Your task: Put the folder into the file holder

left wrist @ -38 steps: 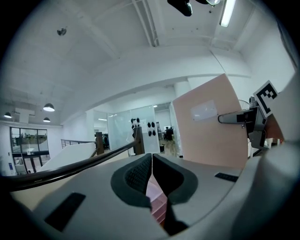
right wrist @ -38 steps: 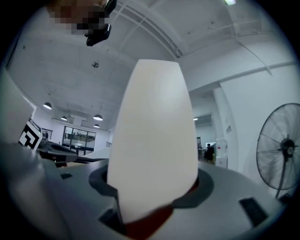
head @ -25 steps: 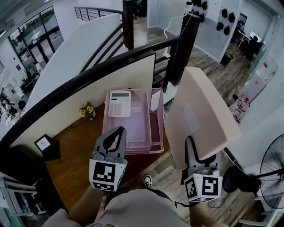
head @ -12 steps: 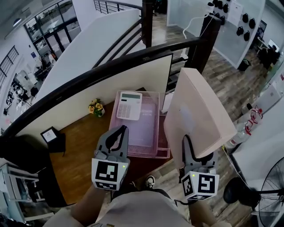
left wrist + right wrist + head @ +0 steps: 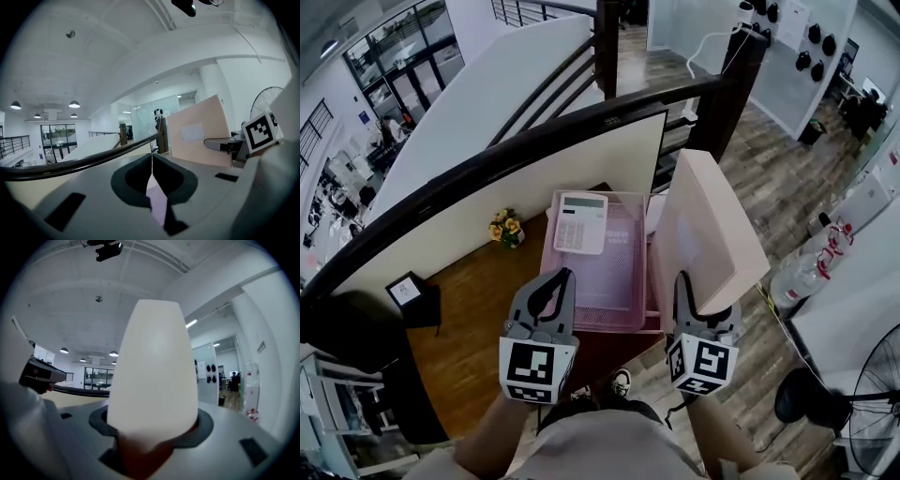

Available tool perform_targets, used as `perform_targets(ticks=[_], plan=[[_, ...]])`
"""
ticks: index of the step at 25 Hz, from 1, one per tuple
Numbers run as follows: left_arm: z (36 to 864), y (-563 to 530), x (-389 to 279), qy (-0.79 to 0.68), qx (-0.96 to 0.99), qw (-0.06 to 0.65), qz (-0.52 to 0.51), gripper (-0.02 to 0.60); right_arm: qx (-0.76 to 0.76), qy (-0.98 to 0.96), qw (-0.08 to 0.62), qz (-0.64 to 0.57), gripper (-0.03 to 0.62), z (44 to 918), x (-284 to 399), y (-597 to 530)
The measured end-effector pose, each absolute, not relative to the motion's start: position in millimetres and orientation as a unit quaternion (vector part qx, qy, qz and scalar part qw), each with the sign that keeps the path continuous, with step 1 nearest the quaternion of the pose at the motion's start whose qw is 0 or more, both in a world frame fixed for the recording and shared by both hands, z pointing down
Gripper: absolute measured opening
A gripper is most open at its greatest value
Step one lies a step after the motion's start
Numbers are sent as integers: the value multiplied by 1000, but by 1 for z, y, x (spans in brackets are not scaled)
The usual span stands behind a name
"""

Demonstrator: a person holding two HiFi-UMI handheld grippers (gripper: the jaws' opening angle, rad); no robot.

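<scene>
My right gripper is shut on the lower edge of a thick beige folder, which stands upright just right of the pink mesh file holder. In the right gripper view the folder fills the middle, wedged between the jaws of that gripper. My left gripper hovers over the holder's near edge with nothing in it. Its jaws meet in the left gripper view, where the folder also shows at the right. A white calculator lies on the holder's far end.
The holder sits on a wooden desk against a cream partition under a black handrail. A small flower pot and a framed sign stand at the left. A floor fan is at the lower right.
The right gripper has brought the folder left, closer to the file holder, and turned it more edge-on. The left gripper has kept its place over the holder.
</scene>
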State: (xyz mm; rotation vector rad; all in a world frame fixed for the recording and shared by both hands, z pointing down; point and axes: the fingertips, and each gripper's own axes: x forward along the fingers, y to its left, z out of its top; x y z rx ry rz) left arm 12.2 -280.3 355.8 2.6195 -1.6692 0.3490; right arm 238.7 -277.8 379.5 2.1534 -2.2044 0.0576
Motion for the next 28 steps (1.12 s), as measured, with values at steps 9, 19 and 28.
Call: perform_targets(ticks=[9,19,28], plan=[[375,-286,-3,-528,840,25,124,11,708,-706,9,-8,295,407,223,-309],[399,-293,-12,-526,838,50,138,11,700,-714,12,-5,293,456,222,-346],[417,-293,-15,-524,835,65,153,11,692,-722,-17,-3,304,484,226,-349]])
